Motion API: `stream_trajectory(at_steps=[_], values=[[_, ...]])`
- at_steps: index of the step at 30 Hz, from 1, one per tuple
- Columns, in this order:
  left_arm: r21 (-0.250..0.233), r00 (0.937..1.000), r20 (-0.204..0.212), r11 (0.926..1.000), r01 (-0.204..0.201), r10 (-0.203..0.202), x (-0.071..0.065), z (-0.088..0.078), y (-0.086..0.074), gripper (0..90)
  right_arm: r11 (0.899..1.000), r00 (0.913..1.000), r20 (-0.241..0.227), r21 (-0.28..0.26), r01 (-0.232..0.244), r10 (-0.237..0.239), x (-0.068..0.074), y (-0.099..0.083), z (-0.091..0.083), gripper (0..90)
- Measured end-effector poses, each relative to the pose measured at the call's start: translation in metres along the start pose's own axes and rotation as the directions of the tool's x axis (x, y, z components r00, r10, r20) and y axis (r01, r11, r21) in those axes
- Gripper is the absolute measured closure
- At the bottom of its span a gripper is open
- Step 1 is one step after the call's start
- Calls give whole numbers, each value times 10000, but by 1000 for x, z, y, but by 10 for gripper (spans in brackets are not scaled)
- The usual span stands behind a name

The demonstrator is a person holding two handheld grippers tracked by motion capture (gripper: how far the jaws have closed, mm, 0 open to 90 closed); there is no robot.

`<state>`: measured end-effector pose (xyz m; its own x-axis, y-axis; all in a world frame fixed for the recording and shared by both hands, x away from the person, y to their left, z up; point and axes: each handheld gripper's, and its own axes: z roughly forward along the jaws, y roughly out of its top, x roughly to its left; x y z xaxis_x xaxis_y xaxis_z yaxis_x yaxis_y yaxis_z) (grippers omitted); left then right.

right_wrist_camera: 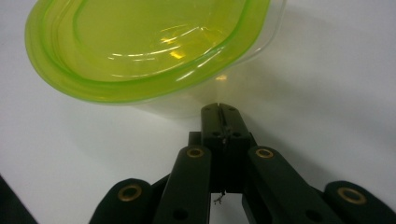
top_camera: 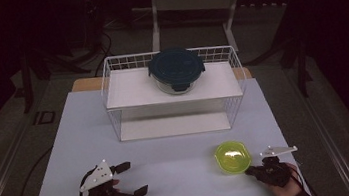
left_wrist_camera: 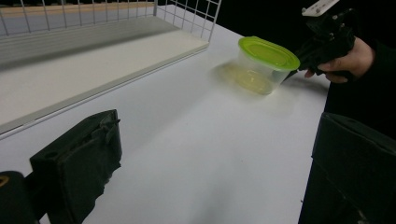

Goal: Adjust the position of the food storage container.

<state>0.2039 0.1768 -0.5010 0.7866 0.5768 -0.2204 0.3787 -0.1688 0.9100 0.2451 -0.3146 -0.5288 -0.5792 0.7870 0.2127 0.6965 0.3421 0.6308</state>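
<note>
In the high view, two hands hold two grippers at the bottom edge: the left gripper (top_camera: 131, 179) gapes wide with nothing in it, the right gripper (top_camera: 250, 171) is squeezed together, its tips against one green-lidded tub (top_camera: 232, 156) at lower right. One wire rack (top_camera: 172, 92) with one dark-lidded bowl (top_camera: 176, 70) sits mid-frame; bare white table (top_camera: 169, 154) lies between. In the left gripper view, the tub (left_wrist_camera: 264, 64) is upper right, near the table's edge. In the right gripper view, closed jaws touch the tub (right_wrist_camera: 144, 46).

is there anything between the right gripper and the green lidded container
Nothing visible. The right gripper, jaws shut together, has its tips right at the wall of the green-lidded container; whether they touch it I cannot tell. No other object lies between them.
</note>
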Motion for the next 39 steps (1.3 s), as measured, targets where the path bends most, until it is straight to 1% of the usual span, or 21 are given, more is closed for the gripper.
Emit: stream_trajectory(at_steps=[4, 8, 12, 14, 16, 23, 29, 35, 39], values=[[9, 10000, 4, 10000, 2, -2, 0, 0, 0, 11, 10000, 9999, -70, -7, 90, -90, 2, 6, 5, 900], [19, 10000, -13, 10000, -12, 12, 0, 0, 0, 11, 9996, 9997, -24, 141, 243, -243, 3, 9, 8, 900], [3, 10000, -29, 10000, -16, 16, 0, -1, 0, 11, 9999, 9999, 53, 100, 96, -97, -1, 10, 8, 900], [1, 10000, -22, 10000, -17, 17, 0, -1, 0, 11, 9999, 10000, -2, 112, 83, -83, -1, 11, 8, 900], [-6, 10000, -18, 10000, -12, 12, 0, 0, 0, 12, 9996, 9997, 16, 192, 226, -226, 2, 12, 10, 900], [-7, 10000, -20, 10000, -12, 12, 0, 0, 0, 12, 9985, 9989, -129, 306, 458, -454, 8, 21, 18, 900], [-6, 10000, -17, 10000, -23, 23, 0, -1, 0, 12, 9962, 9966, -370, 433, 750, -734, 18, 32, 29, 900], [-58, 10000, -10, 10000, -20, 20, 1, -2, 0, 11, 9949, 9952, -491, 504, 871, -847, 24, 39, 36, 900], [-36, 10000, -27, 10000, -48, 48, 0, -2, 0, 12, 9937, 9934, -671, 553, 971, -933, 27, 43, 41, 900]])
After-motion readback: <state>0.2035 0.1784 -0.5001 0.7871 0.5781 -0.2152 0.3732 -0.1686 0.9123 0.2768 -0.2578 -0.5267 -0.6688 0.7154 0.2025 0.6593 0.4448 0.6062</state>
